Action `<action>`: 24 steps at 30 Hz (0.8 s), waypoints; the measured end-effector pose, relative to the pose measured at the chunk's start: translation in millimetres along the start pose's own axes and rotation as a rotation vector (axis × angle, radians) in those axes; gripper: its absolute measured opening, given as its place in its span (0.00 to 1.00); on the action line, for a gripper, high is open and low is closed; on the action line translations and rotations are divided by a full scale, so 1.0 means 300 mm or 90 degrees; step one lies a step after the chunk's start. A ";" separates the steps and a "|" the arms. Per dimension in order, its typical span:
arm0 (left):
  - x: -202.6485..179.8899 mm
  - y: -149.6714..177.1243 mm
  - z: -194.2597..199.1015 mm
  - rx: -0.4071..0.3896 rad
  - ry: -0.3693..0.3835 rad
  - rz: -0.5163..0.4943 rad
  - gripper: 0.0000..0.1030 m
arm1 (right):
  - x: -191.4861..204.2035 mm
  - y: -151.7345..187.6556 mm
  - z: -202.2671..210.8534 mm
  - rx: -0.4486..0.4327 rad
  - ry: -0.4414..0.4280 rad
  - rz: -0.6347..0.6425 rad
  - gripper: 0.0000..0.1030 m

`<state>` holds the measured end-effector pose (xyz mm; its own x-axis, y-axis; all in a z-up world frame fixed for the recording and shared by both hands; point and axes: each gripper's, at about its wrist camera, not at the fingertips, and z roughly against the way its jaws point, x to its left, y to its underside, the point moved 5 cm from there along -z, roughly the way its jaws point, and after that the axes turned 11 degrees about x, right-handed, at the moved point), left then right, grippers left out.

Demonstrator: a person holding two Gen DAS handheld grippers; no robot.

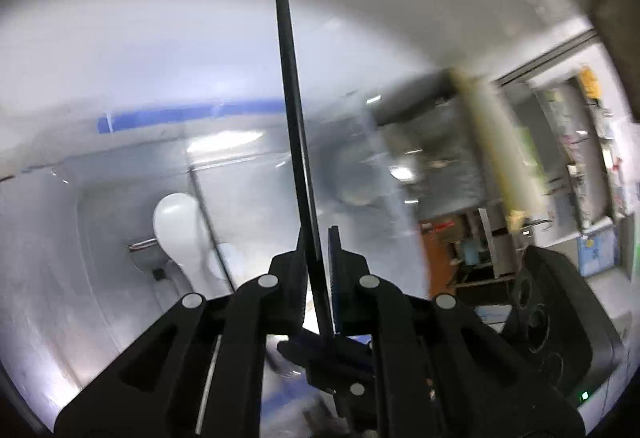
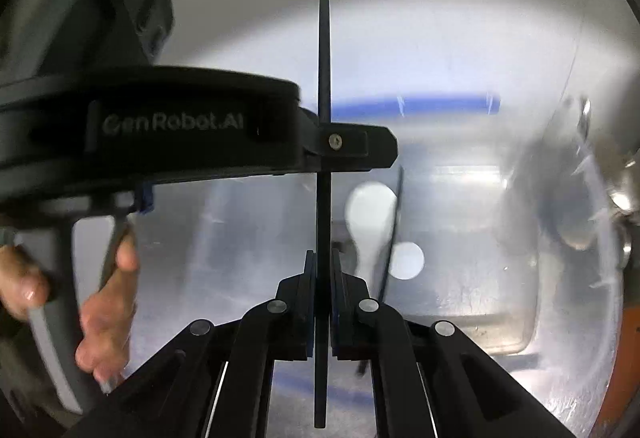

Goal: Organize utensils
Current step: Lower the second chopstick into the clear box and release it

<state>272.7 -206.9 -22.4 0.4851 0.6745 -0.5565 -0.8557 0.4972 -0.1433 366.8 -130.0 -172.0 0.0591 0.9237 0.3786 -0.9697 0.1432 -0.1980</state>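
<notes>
I see a big shiny metal sink under both tools, with a blue tape line on the wall behind it. In the sink lies a white spoon, and a thin dark stick leans across it.

My left tool comes next. Its two fingers are pinched tight on a long black chopstick. The chopstick points up and away from the tool, tilted a little to the left at its tip. In the right wrist view, the left tool reaches in from the left side, and a person's hand grips its handle.

My right tool is pinched tight too. It holds a long black chopstick that stands straight up between its fingers. This chopstick crosses the front tip of the left tool. I cannot tell if they touch.

On the far right of the left wrist view, a blurry pale yellow thing hangs in front of some shelves.
</notes>
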 end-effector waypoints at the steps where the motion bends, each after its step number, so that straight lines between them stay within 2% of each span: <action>1: 0.049 -0.020 -0.063 0.022 -0.017 0.017 0.07 | -0.031 -0.011 -0.039 0.024 -0.003 -0.011 0.07; 5: 0.199 -0.018 -0.281 0.103 -0.027 0.082 0.07 | -0.124 -0.005 -0.228 0.126 -0.018 -0.053 0.07; 8: 0.258 0.001 -0.381 0.144 -0.008 0.117 0.08 | -0.138 -0.006 -0.300 0.168 -0.022 -0.082 0.08; 9: 0.265 0.005 -0.392 0.149 -0.013 0.123 0.14 | -0.141 -0.010 -0.310 0.175 -0.023 -0.088 0.08; 11: 0.289 0.011 -0.420 0.166 -0.052 0.138 0.29 | -0.149 -0.015 -0.322 0.191 -0.027 -0.098 0.09; 12: 0.301 0.011 -0.426 0.168 -0.061 0.142 0.43 | -0.153 -0.011 -0.316 0.193 -0.022 -0.105 0.10; 13: 0.305 0.017 -0.408 0.154 -0.066 0.146 0.49 | -0.159 -0.023 -0.314 0.188 -0.018 -0.100 0.21; 14: 0.300 0.022 -0.379 0.132 -0.063 0.141 0.50 | -0.149 -0.024 -0.285 0.168 -0.016 -0.081 0.41; 15: 0.288 0.028 -0.344 0.112 -0.058 0.131 0.50 | -0.136 -0.016 -0.234 0.138 -0.009 -0.056 0.46; 17: 0.249 0.045 -0.222 0.047 -0.047 0.107 0.50 | -0.099 0.022 -0.113 0.081 0.029 0.000 0.47; 18: 0.228 0.064 -0.160 0.016 -0.039 0.094 0.50 | -0.077 0.061 -0.026 0.042 0.060 0.027 0.47; 20: 0.178 0.117 -0.015 -0.057 -0.019 0.072 0.50 | -0.024 0.164 0.107 -0.014 0.086 0.074 0.47; 21: 0.149 0.169 0.063 -0.095 -0.001 0.056 0.53 | -0.001 0.210 0.151 -0.029 0.084 0.091 0.47; 22: 0.127 0.217 0.126 -0.124 0.014 0.040 0.60 | 0.029 0.285 0.197 -0.042 0.078 0.113 0.47; 24: 0.089 0.340 0.225 -0.171 0.036 0.009 0.69 | 0.035 0.424 0.203 -0.029 0.082 0.134 0.47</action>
<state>210.4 -101.3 3.5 0.4679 0.6456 -0.6036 -0.8833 0.3199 -0.3426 229.7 -123.8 -138.1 -0.1099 0.9722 0.2069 -0.9524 -0.0434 -0.3017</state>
